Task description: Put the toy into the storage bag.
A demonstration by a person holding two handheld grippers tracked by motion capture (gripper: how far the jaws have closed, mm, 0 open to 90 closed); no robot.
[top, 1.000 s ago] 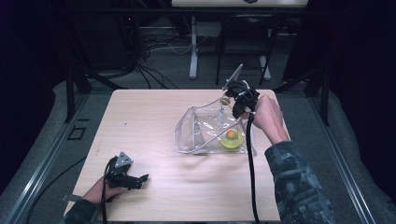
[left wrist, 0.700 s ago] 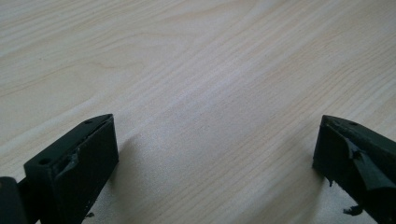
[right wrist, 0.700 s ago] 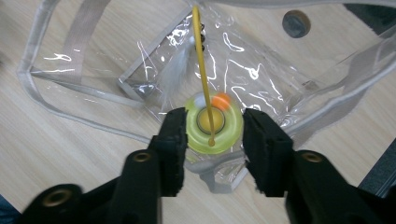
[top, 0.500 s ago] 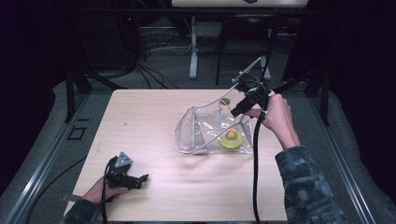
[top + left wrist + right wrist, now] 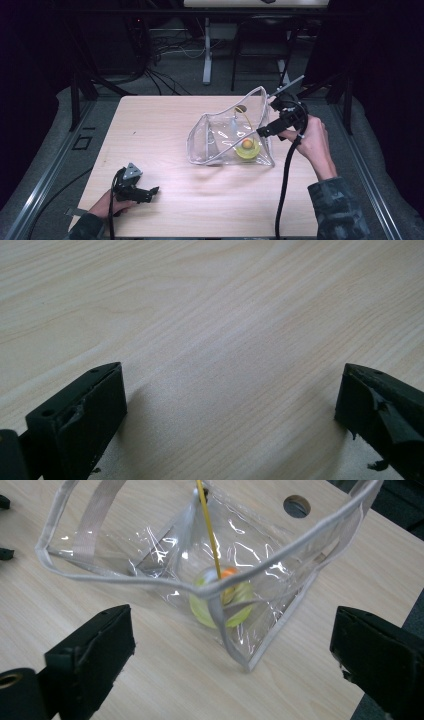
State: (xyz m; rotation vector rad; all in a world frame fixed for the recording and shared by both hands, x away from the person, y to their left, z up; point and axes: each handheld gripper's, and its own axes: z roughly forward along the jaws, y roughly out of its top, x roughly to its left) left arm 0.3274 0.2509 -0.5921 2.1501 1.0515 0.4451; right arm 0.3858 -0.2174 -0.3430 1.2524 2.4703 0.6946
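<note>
A clear plastic bag (image 5: pixel 220 137) with grey trim stands open on the wooden table (image 5: pixel 150 130), right of centre. Inside it lies a yellow-green round thing (image 5: pixel 247 150) with an orange ball on top, and a thin yellow cord (image 5: pixel 209 530) rises from it. My right gripper (image 5: pixel 266 125) is at the bag's right side, jaws wide open and holding nothing. In the right gripper view the bag (image 5: pixel 150 555) and the round thing (image 5: pixel 225 602) sit just ahead of the right gripper (image 5: pixel 232 630). My left gripper (image 5: pixel 150 192) rests open near the front left edge; the left gripper (image 5: pixel 230 385) faces bare wood.
A round hole in the table (image 5: pixel 296 506) lies behind the bag. The right gripper's black cable (image 5: pixel 285 185) trails toward the front edge. Dark floor, cables and a table leg (image 5: pixel 206 55) lie beyond the far edge.
My right gripper has drawn back from the bag's far rim, moving right and toward the person. The bag's right corner now stands higher. The left gripper has stayed put.
</note>
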